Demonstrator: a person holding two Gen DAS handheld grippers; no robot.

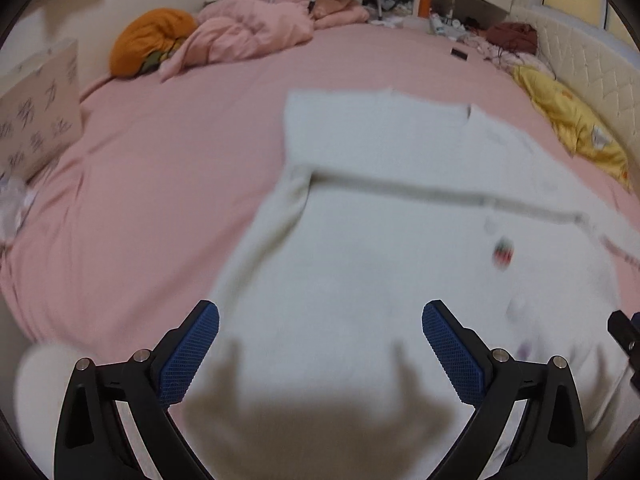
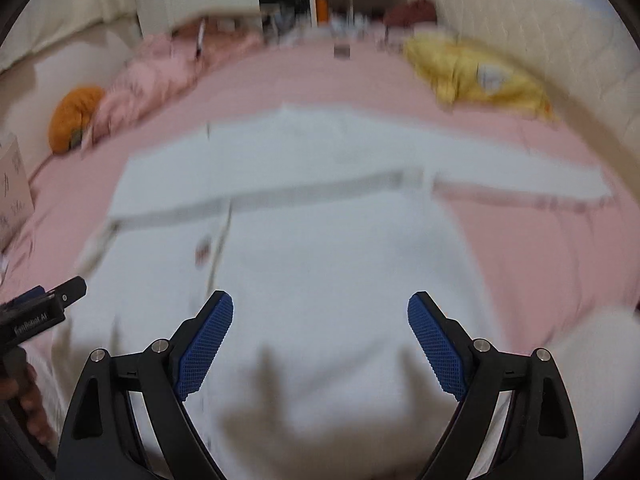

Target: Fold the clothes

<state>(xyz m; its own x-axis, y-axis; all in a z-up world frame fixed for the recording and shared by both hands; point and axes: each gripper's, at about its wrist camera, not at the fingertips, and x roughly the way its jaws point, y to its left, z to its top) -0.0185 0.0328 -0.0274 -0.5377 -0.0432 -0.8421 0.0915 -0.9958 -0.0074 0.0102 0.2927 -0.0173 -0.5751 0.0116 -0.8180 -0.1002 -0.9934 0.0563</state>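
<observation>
Both claws spread, left claw (image 1: 320,316), right claw (image 2: 320,308), blurred white garment (image 1: 400,264) cut off below.

Motion blur smears both views. The white garment (image 1: 400,240) runs off the bottom edge, its small chest print (image 1: 503,253) unreadable. On the pink bed (image 2: 540,240), the clutter (image 2: 340,24) at the far end is too blurred to identify.

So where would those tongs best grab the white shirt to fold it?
Probably at its near hem, coming in from the near edge of the pink bed. The white shirt lies flat and spread, sleeves out, so only an edge offers a lip. Both the left tongs and right tongs are open above that end.
</observation>
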